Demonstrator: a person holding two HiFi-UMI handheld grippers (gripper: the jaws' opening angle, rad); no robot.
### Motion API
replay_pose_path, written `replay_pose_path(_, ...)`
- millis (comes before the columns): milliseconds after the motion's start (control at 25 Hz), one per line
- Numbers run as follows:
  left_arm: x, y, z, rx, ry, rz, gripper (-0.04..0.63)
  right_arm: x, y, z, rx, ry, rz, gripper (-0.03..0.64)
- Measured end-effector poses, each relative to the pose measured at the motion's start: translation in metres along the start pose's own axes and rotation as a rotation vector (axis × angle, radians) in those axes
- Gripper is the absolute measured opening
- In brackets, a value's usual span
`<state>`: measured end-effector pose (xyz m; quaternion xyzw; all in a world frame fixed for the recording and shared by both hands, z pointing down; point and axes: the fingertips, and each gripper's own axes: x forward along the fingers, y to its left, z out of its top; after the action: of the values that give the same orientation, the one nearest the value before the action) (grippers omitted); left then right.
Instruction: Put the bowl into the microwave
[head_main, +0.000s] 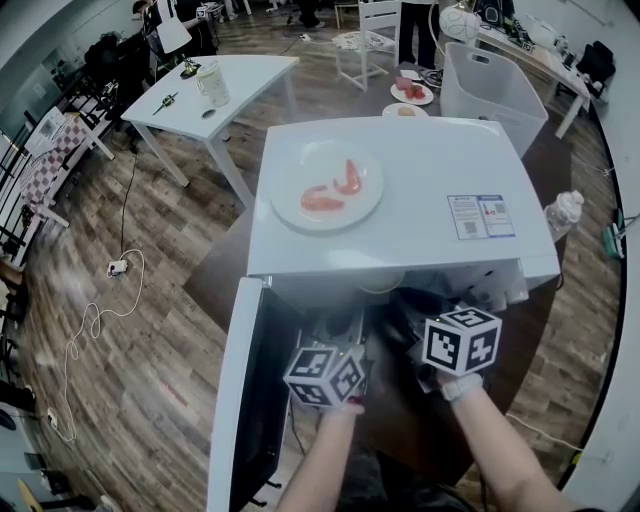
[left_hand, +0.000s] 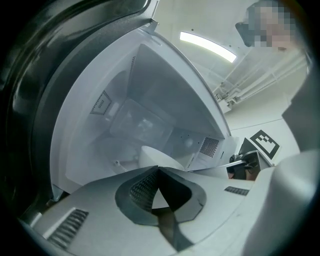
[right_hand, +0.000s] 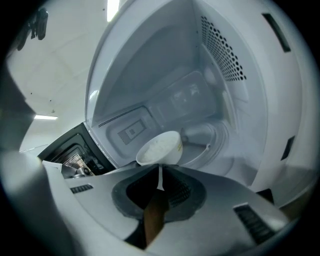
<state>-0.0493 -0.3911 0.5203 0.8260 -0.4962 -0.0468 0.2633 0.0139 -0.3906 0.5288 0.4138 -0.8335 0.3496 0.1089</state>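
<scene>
Microwave door (head_main: 250, 400) swung open to the left; dark worktop (head_main: 215, 270) shows under the white microwave (head_main: 430, 160).

Plate (head_main: 310, 160) sits on the microwave's top, left of centre, with red food pieces (head_main: 348, 178) on it.

Left hand-held gripper (left_hand: 158, 170): tips pressed together, nothing pinched between them. It is held level at the cavity mouth, to the left of the bowl and apart from it.

Bowl (right_hand: 159, 147): white, tilted, mouth turned up and to the left, inside looks pale and grainy. It hangs in front of the cavity floor and the glass turntable (right_hand: 212, 142). Cannot tell whether it is past the opening.

Right hand-held gripper (right_hand: 160, 177): pads nipped on the bowl's near rim, which shows as a thin white edge between them. It points slightly downward into the cavity.
</scene>
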Motion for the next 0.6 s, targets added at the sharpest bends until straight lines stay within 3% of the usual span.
replay_pose_path(600, 0.015, 0.004, 0.007, -0.003, 0.015, -0.008, 0.0, 0.009, -0.011, 0.014, 0.037, -0.031, -0.016, 0.029)
